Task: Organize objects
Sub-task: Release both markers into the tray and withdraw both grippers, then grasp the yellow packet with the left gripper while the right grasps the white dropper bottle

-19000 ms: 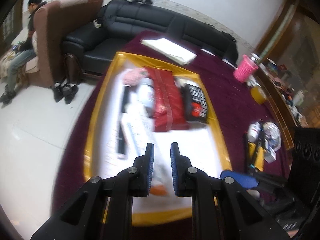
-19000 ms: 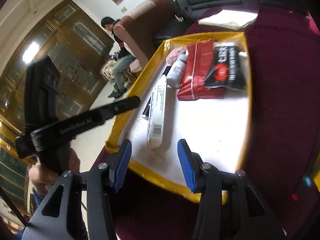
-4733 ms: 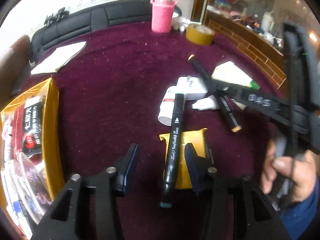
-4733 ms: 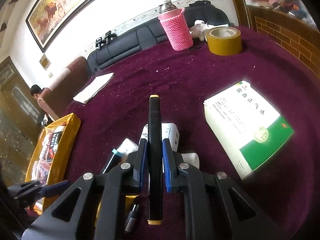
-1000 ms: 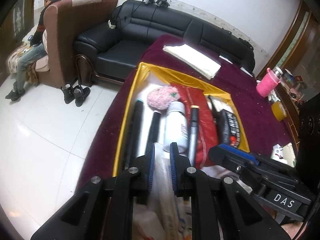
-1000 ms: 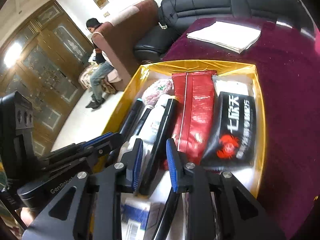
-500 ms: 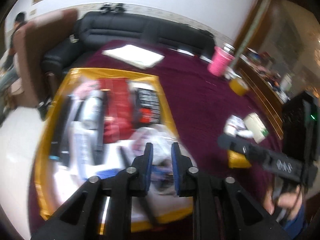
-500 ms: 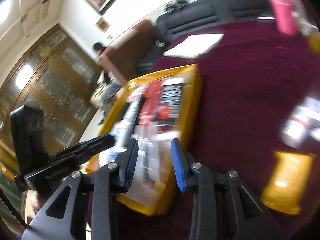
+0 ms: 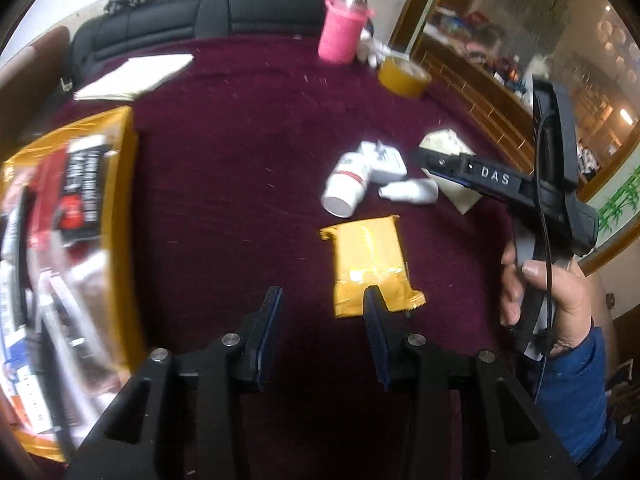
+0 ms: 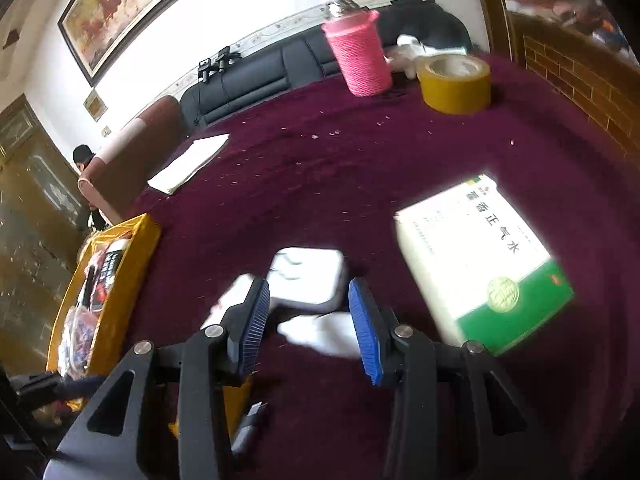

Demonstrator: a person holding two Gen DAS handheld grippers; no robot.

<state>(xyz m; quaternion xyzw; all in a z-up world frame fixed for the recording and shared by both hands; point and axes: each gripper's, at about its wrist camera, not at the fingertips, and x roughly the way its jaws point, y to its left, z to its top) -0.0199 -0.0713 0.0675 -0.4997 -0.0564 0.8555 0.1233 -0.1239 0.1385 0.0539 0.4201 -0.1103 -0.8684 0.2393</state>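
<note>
A yellow snack packet (image 9: 370, 268) lies on the maroon cloth. My left gripper (image 9: 320, 314) is open and empty just short of it, its right finger over the packet's near corner. Beyond lie a white bottle (image 9: 348, 184), a white charger (image 9: 386, 160) and a small white tube (image 9: 410, 192). My right gripper (image 10: 308, 320) is open and empty over the charger (image 10: 308, 276) and the tube (image 10: 328, 332). A white and green box (image 10: 476, 256) lies to its right. The yellow tray (image 9: 128, 184) full of items sits at the left and also shows in the right wrist view (image 10: 120, 276).
A pink-sleeved flask (image 10: 360, 52) and a yellow tape roll (image 10: 454, 80) stand at the far edge. White papers (image 10: 188, 164) lie at the far left. A black sofa (image 9: 192, 12) is behind the table. A brick-pattern wall (image 10: 580, 80) borders the right side.
Both grippers swung from over the tray to the loose items on the right. Both jaws have opened wider; the marker the right gripper held earlier now lies in the tray.
</note>
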